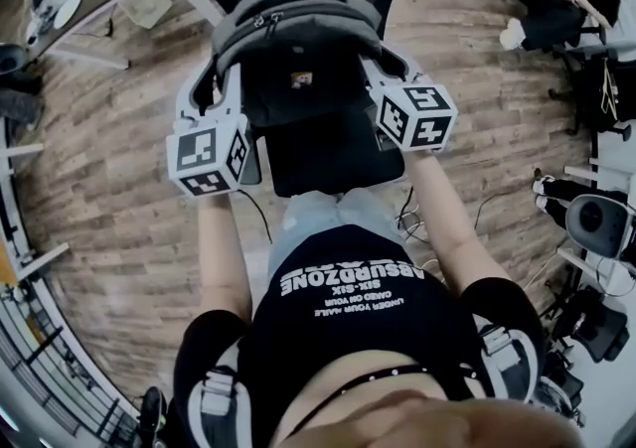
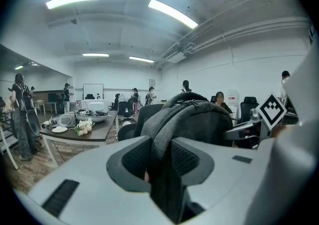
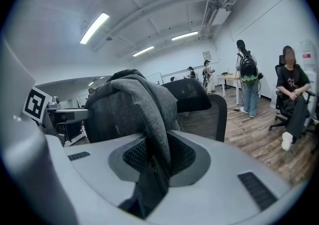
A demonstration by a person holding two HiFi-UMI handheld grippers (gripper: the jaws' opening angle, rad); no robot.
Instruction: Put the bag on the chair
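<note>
- The grey bag (image 1: pixel 298 39) hangs upright over the black chair (image 1: pixel 333 163), close in front of the backrest and above the seat.
- The left gripper (image 2: pixel 160 161) is clenched on 1 shoulder strap (image 2: pixel 164 134), with the webbing pinched between its 2 pads.
- The right gripper (image 3: pixel 158 155) is clamped on the other strap (image 3: pixel 152 114) in the same way, so both tongs carry the bag between them.
- I judge the carry to the chair as done. From above I cannot tell whether the bag's base touches the seat cushion.
- What looks left to do is to settle the bag onto the seat and let go of both straps.
- The person's black shirt (image 1: pixel 353 282) bears white print, seen upside down. The big line looks like "ASSURDZONE", with "SIX-SIX" by it, and the smaller lines are unclear.
- A small tag (image 1: pixel 301 79) on the bag's front is too small to read.
</note>
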